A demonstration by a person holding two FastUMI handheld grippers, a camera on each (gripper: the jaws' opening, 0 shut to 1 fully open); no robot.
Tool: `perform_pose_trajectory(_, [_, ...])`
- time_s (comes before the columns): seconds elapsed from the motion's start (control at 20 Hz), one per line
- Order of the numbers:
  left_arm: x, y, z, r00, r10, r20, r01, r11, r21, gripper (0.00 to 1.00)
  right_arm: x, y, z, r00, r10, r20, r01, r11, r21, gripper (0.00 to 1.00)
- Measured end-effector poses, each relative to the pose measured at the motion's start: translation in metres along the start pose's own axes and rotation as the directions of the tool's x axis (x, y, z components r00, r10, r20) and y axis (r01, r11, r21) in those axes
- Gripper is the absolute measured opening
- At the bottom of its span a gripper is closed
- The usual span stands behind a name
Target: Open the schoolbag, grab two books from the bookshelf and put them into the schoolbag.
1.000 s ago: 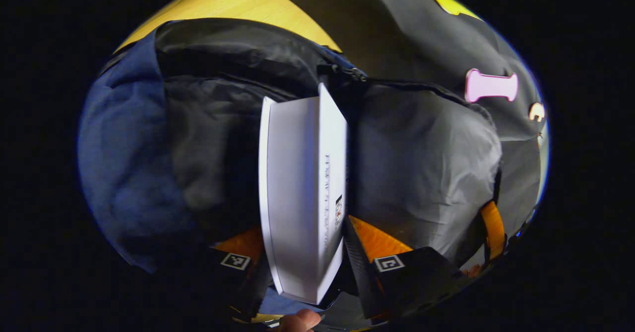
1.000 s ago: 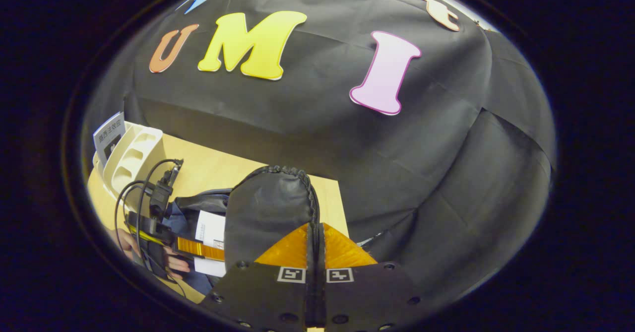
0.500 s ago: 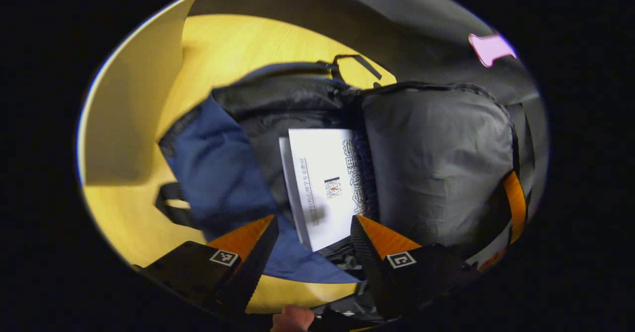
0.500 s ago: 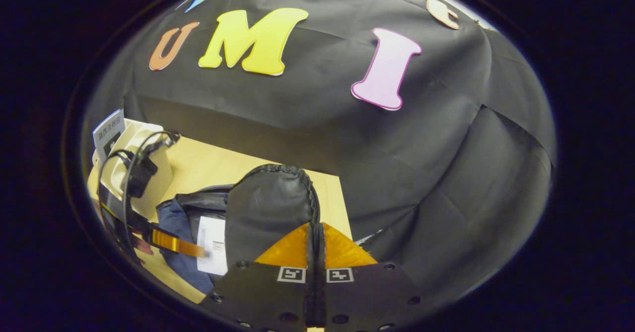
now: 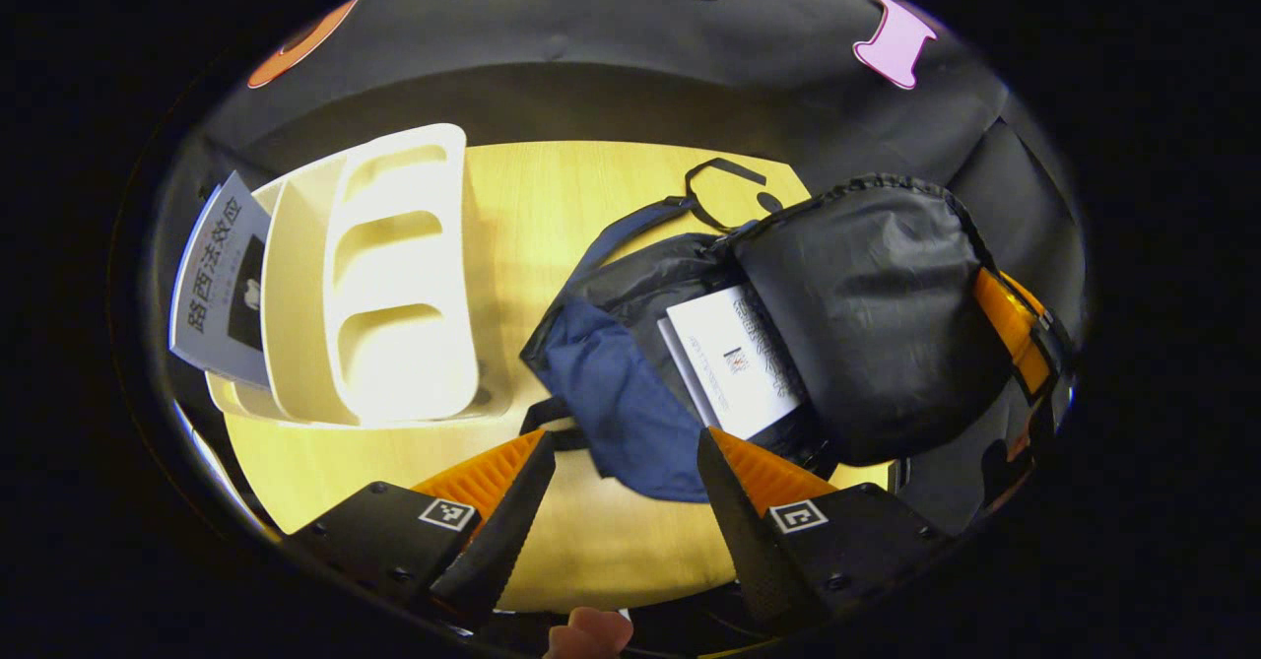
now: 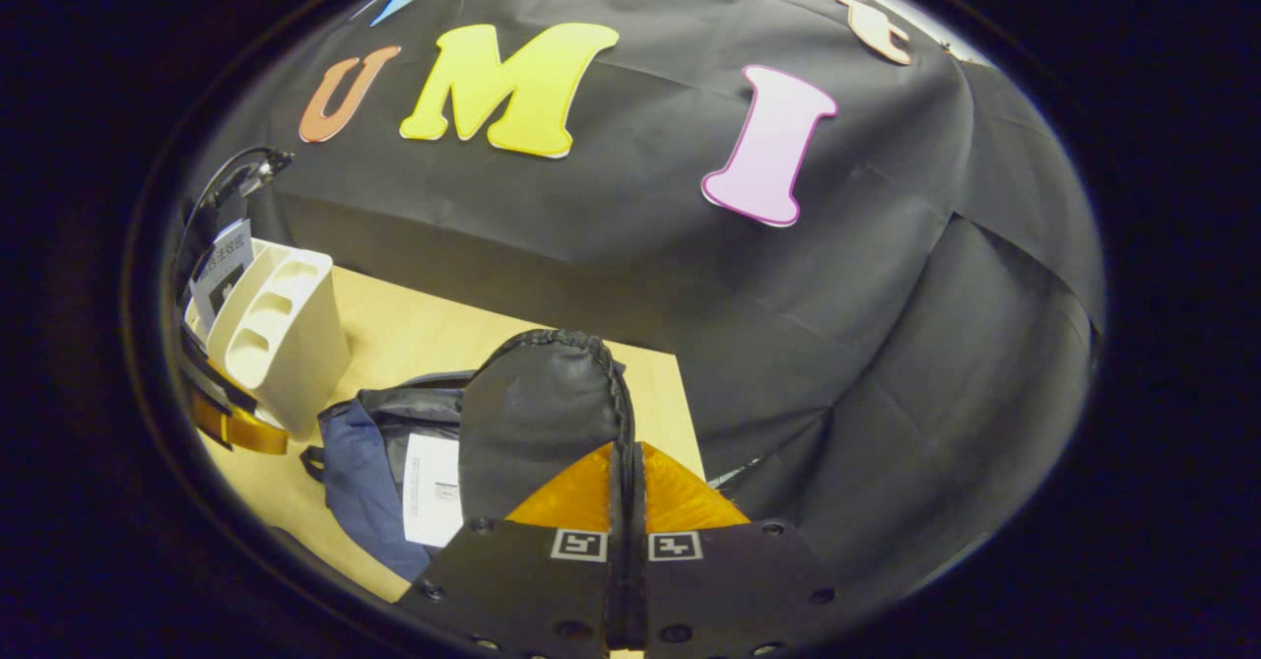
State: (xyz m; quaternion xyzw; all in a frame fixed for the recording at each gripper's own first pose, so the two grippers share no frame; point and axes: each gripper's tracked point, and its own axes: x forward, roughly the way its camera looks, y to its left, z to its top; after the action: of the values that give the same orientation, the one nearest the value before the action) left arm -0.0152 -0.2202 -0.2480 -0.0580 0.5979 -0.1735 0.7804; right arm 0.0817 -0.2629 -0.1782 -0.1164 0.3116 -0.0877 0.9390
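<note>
The blue and black schoolbag (image 5: 621, 403) lies open on the wooden table (image 5: 552, 206). A white book (image 5: 734, 368) sits inside its mouth. My left gripper (image 5: 624, 437) hangs open above the table in front of the bag, with nothing between its fingers. My right gripper (image 6: 627, 447) is shut on the edge of the bag's black flap (image 6: 537, 413) and holds it up. That flap (image 5: 867, 314) and the right gripper's finger (image 5: 1005, 319) also show in the left gripper view. A cream bookshelf rack (image 5: 394, 275) stands to the left, holding a grey-covered book (image 5: 212, 285).
In the right gripper view the rack (image 6: 276, 339) with its book (image 6: 222, 270) stands at the far left, the white book (image 6: 433, 487) shows in the bag, and the left gripper (image 6: 232, 428) is at the left edge. The booth's black cloth wall rises behind the table. A fingertip (image 5: 591, 634) shows at the bottom.
My left gripper let go of the white book, which now rests in the bag, and drew back and up from it. The right gripper kept the flap raised.
</note>
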Motion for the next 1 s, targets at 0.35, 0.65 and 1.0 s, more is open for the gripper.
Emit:
perform_pose_trajectory(0.35, [-0.079,0.082,0.003,0.984,0.14,0.107,-0.133,0.989,-0.07,0.93,-0.006,0.013,-0.001,1.0,-0.005,0.001,0.005,1.0,-0.008,0.0])
perform_pose_trajectory(0.65, [-0.155,0.148,0.022,0.973,0.185,0.138,-0.167,0.977,-0.132,0.92,-0.009,0.017,-0.006,1.0,-0.019,-0.004,0.019,0.999,-0.033,0.01])
perform_pose_trajectory(1.0, [-0.204,0.219,0.079,0.955,0.257,0.146,-0.24,0.963,-0.121,0.92,-0.012,0.02,-0.005,1.0,-0.019,-0.001,0.019,1.0,-0.018,0.01])
